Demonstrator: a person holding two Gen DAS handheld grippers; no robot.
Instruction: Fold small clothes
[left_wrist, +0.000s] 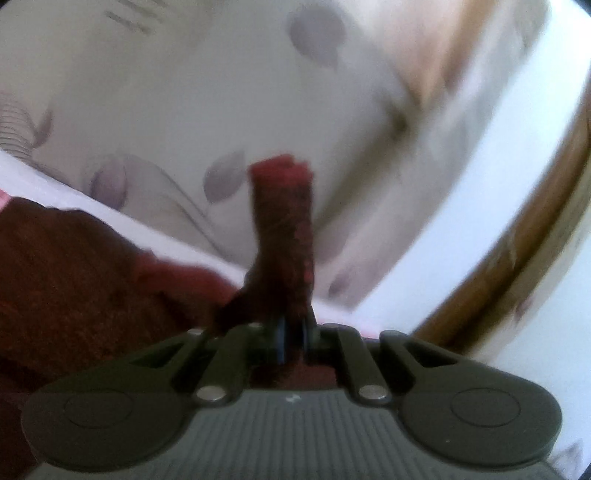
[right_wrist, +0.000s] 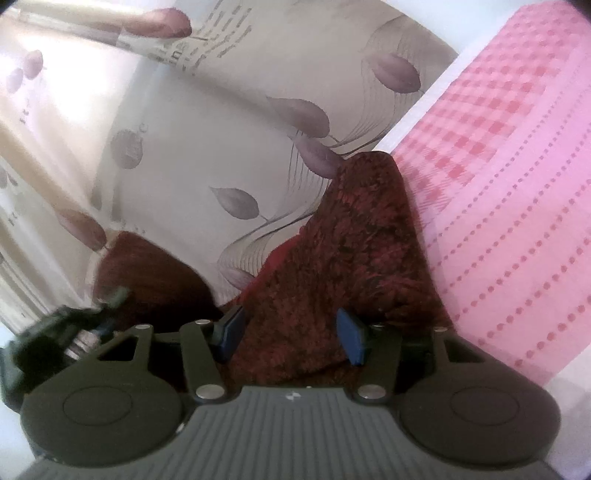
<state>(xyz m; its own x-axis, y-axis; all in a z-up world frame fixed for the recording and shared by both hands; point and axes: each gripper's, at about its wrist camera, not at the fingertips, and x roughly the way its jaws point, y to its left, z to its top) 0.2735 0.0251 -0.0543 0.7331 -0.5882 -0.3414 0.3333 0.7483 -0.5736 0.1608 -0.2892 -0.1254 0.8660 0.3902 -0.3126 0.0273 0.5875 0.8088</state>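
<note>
Left gripper: clenched on the maroon knit garment at 12 o'clock.
Right gripper: released, jaws astride the knit.
Advice: keep tension even, lay edges aligned.

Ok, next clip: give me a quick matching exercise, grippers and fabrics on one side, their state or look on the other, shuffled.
Column 1
1. left gripper
2. right gripper
3. dark red knit garment
4. pink cloth

Column 2
A. checks and dotted stripes
B. open, fingers either side of the knit
C. shut on a bunched strip of fabric
D. fuzzy, draped in front of the leaf-print curtain

Pairs: 1-C, 2-B, 3-D, 4-A
</note>
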